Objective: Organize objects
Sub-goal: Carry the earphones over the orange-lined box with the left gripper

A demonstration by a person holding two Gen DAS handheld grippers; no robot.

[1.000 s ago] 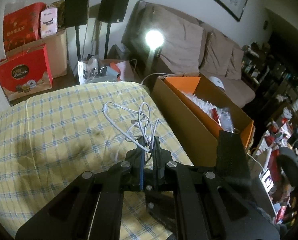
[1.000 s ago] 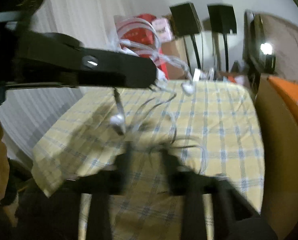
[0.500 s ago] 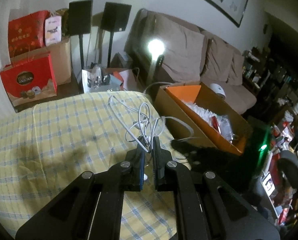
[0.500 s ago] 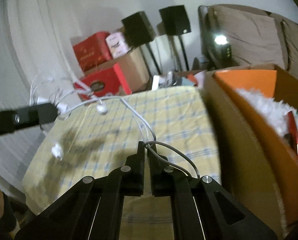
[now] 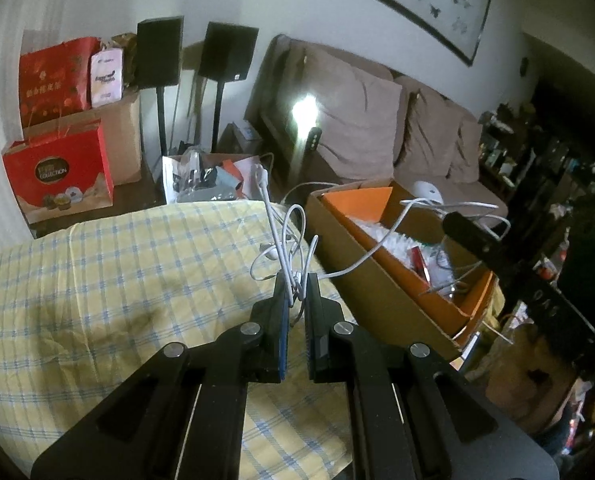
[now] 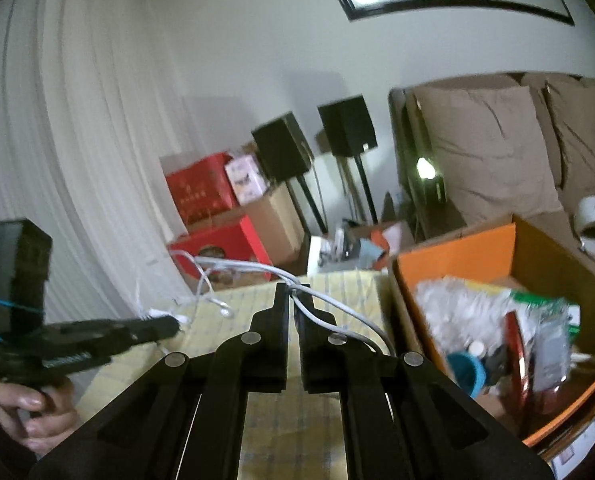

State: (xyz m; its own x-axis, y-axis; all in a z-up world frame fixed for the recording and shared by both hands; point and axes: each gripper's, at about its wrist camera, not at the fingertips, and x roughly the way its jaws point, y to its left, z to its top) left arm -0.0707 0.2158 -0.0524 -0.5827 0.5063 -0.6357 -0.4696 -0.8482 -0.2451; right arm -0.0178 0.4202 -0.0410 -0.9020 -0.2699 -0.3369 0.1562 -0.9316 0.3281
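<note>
Two speakers (image 5: pixel 195 54) behind checked table (image 5: pixel 97 280).

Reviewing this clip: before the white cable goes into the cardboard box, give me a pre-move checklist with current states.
1. Left gripper clamped on white cable: ok.
2. Right gripper clamped on the same cable: ok.
3. Cable lifted off the checked tablecloth: cannot tell; loops and plugs hang low.
4. Cable untangled: not ok, several loops bunch at the left gripper.
5. Cardboard box open: ok.
6. Space in the box: cannot tell; packets already fill much of it.
</note>
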